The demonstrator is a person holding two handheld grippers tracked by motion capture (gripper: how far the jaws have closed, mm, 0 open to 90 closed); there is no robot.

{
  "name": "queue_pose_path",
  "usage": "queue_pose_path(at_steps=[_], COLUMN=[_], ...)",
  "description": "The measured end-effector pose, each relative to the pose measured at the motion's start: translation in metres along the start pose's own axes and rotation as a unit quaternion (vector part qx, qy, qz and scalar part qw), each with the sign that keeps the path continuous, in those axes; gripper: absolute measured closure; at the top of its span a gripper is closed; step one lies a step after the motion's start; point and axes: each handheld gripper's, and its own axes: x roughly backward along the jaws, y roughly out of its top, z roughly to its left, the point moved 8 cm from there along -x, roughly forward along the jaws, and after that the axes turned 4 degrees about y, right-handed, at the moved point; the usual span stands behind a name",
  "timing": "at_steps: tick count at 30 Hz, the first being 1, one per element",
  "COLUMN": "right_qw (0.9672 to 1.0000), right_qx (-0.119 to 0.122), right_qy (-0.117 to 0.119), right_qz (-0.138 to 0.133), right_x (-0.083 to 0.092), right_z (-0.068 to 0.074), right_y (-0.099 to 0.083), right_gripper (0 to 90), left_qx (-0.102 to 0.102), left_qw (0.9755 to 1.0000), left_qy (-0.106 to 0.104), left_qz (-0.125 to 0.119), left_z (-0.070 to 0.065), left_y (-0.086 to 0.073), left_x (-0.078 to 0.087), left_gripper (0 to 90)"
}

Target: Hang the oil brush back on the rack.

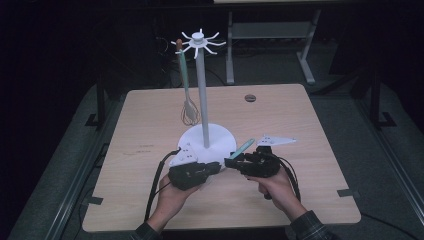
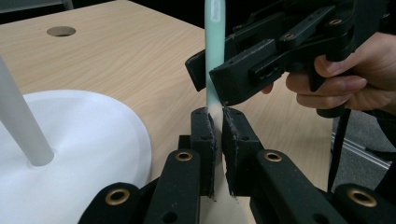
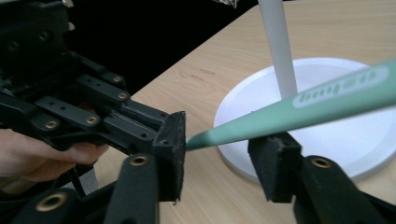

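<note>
While my left claw pinches the mint-green utensil handle, right claw takes over near the desk's near edge.
Right claw half open, straddling the handle, pads not pressing yet; I should squeeze square on the handle, get firm, then release left, keeping clear of the white stand base.

My grippers meet at the stand's white base, whose pole and hanging whisk block ahead; the table's left and right edges lie open.
</note>
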Motion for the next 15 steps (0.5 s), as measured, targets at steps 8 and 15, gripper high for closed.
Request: queue_pose_path(at_steps=[8,15], right_qw=[0.9999,0.9994], right_qx=[-0.005,-0.01], right_qy=[0.007,0.029], right_qz=[-0.009,-0.014], right_x=[-0.002,-0.003], right_z=[0.001,0.007], right_y=[0.005,0.01], right_gripper=[71.8,84.0], left_qx=[-0.001,-0.01], left_qw=[1.0,0.9999], left_qy=[0.006,0.0], left_qz=[0.0,0.008], left_z=[0.0,-0.001], left_y=[0.0,-0.002], left_x=[-0.008,-0.013], left_gripper=[83.3,82.9])
